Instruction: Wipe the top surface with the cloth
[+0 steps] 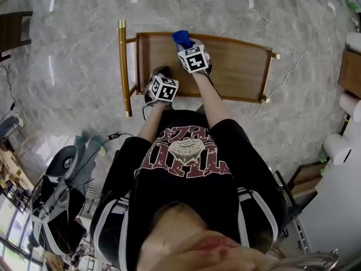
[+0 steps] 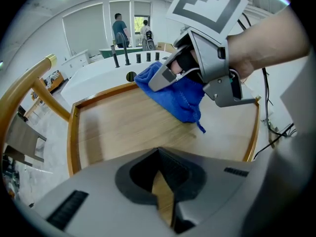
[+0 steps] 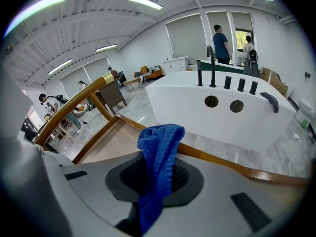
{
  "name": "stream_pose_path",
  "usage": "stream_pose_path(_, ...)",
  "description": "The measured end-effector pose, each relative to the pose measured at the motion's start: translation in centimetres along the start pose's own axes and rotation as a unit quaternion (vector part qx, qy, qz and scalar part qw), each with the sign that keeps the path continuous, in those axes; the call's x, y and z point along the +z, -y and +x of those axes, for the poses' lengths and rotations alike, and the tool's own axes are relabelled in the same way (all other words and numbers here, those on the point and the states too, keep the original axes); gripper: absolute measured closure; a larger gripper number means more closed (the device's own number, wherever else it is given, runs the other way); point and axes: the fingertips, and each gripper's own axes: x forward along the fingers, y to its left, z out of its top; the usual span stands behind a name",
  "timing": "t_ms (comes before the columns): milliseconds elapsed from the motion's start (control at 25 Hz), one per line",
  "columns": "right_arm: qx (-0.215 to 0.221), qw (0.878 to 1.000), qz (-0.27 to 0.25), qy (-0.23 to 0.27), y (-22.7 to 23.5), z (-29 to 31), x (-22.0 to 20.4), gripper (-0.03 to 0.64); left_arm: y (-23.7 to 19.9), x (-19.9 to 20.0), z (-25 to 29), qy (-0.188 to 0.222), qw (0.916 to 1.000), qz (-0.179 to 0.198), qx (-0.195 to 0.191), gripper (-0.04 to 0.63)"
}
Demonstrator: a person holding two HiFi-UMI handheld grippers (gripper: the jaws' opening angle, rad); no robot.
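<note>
Bright, even light on my feeds.
Ceiling strips (image 3: 145, 1) glare off the floor (image 1: 52, 66); soft shadows on the worktop (image 2: 123, 127); fisheye edges bend and darken.

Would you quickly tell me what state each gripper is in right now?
Left gripper: closed, nothing between its jaws.
Right gripper: closed on the blue cloth.

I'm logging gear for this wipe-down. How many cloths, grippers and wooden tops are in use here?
Blue cloth: 1
Grippers: 2, left gripper and right gripper
Wooden top: 1
Total: 4
</note>
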Motion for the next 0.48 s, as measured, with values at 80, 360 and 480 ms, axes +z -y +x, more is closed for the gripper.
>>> stream_pose_path(80,-0.002,1.0,0.003,0.001,0.4,-0.4,0.0,0.558,0.0,0.1,-0.2,-0.001,1.0,0.001,0.001,0.549)
stream_pose_path(360,-0.008,1.0,0.008,0.004,2.1,-2.3,-1.3,0.558,1.1,0.1,-0.3,-0.003,0.9999,0.01,0.005,0.549)
stream_pose_path(480,-0.013,1.0,0.012,0.004,2.7,-2.8,-1.5,0.558,1.2,0.2,-0.3,-0.003,0.9999,0.01,0.007,0.549)
